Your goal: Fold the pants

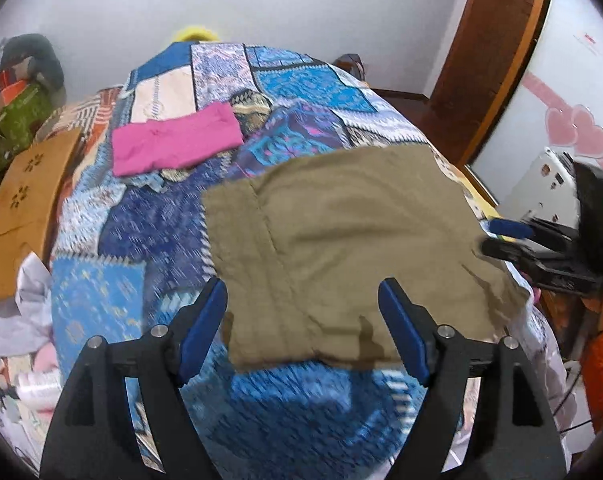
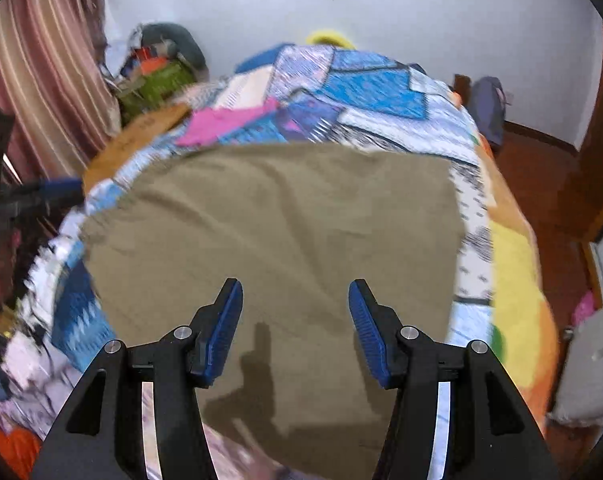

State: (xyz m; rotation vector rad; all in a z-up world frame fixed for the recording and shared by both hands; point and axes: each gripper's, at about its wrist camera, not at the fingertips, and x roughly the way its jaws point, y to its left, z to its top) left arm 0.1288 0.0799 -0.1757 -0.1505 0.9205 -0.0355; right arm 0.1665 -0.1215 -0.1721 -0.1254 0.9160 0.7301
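Observation:
The khaki pants (image 1: 353, 248) lie folded into a flat rectangle on the patchwork bed cover (image 1: 141, 232); they also show in the right wrist view (image 2: 277, 240). My left gripper (image 1: 303, 292) is open and empty, hovering above the near edge of the pants. My right gripper (image 2: 295, 292) is open and empty above the pants' near part, casting a shadow on the cloth. The right gripper also shows in the left wrist view (image 1: 497, 240) at the pants' right edge. The left gripper appears blurred at the left of the right wrist view (image 2: 61, 192).
A folded pink garment (image 1: 173, 140) lies farther back on the bed. A wooden board (image 1: 25, 208) stands at the bed's left side. Clutter and bags (image 1: 17, 100) sit by the far left wall. A wooden door (image 1: 489, 60) is at the right.

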